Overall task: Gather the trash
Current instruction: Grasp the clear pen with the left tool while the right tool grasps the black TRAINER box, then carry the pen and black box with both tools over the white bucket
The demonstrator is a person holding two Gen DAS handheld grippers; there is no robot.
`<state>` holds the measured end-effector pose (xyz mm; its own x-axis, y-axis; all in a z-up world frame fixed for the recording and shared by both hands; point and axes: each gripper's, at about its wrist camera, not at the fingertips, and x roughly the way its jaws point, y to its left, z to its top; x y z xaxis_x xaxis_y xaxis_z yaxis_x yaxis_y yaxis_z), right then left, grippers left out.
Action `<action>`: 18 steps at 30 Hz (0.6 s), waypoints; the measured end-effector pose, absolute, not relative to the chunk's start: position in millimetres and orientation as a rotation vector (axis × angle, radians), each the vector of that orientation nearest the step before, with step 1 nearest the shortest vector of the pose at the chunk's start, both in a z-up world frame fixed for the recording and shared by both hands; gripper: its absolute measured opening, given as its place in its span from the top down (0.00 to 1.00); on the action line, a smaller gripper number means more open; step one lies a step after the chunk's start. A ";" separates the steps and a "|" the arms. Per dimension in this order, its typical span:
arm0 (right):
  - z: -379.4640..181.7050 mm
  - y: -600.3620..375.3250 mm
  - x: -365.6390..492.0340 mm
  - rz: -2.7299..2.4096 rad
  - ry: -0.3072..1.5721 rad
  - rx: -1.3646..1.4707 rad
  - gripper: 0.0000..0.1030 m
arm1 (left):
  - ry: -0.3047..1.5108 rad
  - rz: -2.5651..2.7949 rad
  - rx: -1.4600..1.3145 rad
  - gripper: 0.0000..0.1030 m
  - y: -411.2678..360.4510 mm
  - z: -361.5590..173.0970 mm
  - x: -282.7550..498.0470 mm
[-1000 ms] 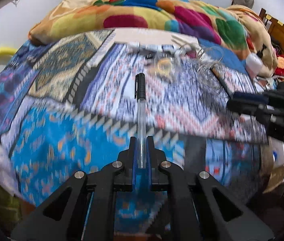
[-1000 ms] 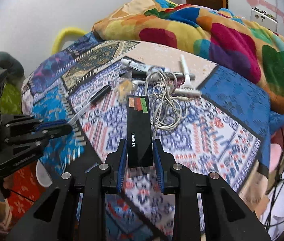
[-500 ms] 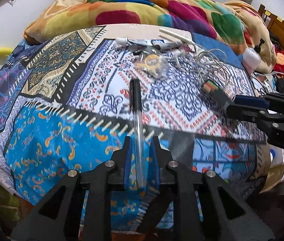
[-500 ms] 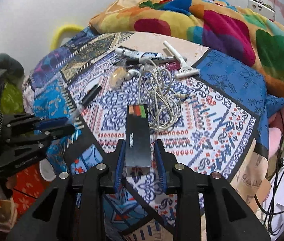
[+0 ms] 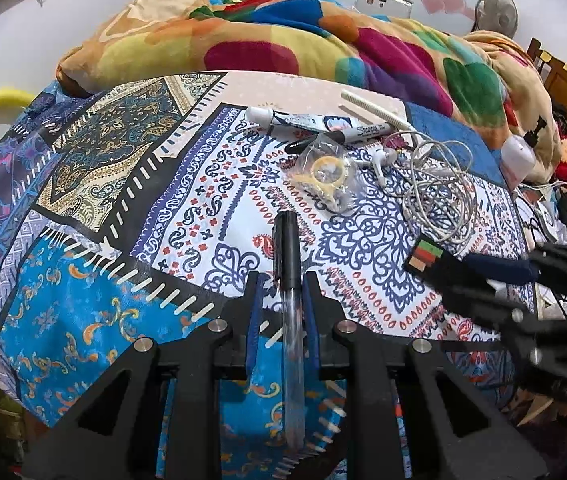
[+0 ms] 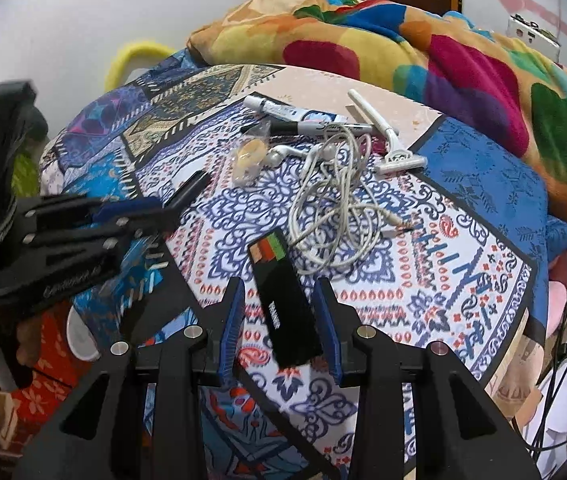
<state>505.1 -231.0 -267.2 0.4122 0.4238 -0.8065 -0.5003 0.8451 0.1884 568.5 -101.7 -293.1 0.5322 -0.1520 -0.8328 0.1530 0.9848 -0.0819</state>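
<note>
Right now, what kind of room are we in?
Most likely a bedroom: a bed with a patterned sheet, a rumpled colourful blanket along its far side, and a standing fan by the back wall.

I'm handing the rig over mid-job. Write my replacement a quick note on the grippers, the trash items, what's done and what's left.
Left gripper: open, jaws either side of the pen, not clamping.
Right gripper: open around the black box, not clamping.
Marker, tube, razor, earphone cable and plastic bag lie on the bedspread.
Nothing visibly collected; no bin in view. All pickups remain.
</note>
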 end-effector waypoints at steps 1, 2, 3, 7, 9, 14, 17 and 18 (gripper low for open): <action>-267.4 -231.4 504.1 0.582 0.985 -0.094 0.68 | 0.992 -0.178 -0.001 0.82 -101.3 -293.1 568.4; -267.4 -230.5 503.6 0.582 0.983 -0.106 0.68 | 0.987 -0.174 -0.007 0.87 -100.7 -293.2 567.5; -267.6 -228.8 502.4 0.581 0.979 -0.123 0.68 | 0.983 -0.172 -0.013 0.88 -99.9 -293.5 566.4; -269.1 -216.6 498.1 0.579 0.945 -0.206 0.65 | 0.986 -0.185 -0.022 0.88 -99.5 -293.3 562.5; -270.9 -209.2 496.2 0.552 0.922 -0.252 0.65 | 0.993 -0.195 -0.026 0.88 -99.8 -292.7 559.7; -270.5 -201.7 496.0 0.546 0.901 -0.272 0.78 | 0.996 -0.209 -0.032 0.88 -99.6 -287.6 549.2; -269.4 -204.1 496.8 0.549 0.925 -0.234 0.79 | 0.988 -0.212 -0.035 0.88 -99.0 -279.1 541.5; -268.5 -205.7 496.3 0.561 0.937 -0.208 0.79 | 0.984 -0.212 -0.035 0.88 -98.7 -275.7 538.8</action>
<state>496.3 -205.7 -268.5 0.4622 0.3647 -0.8083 -0.5405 0.8385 0.0692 538.8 -98.7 -275.7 0.5350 -0.1940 -0.8223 0.1626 0.9787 -0.1251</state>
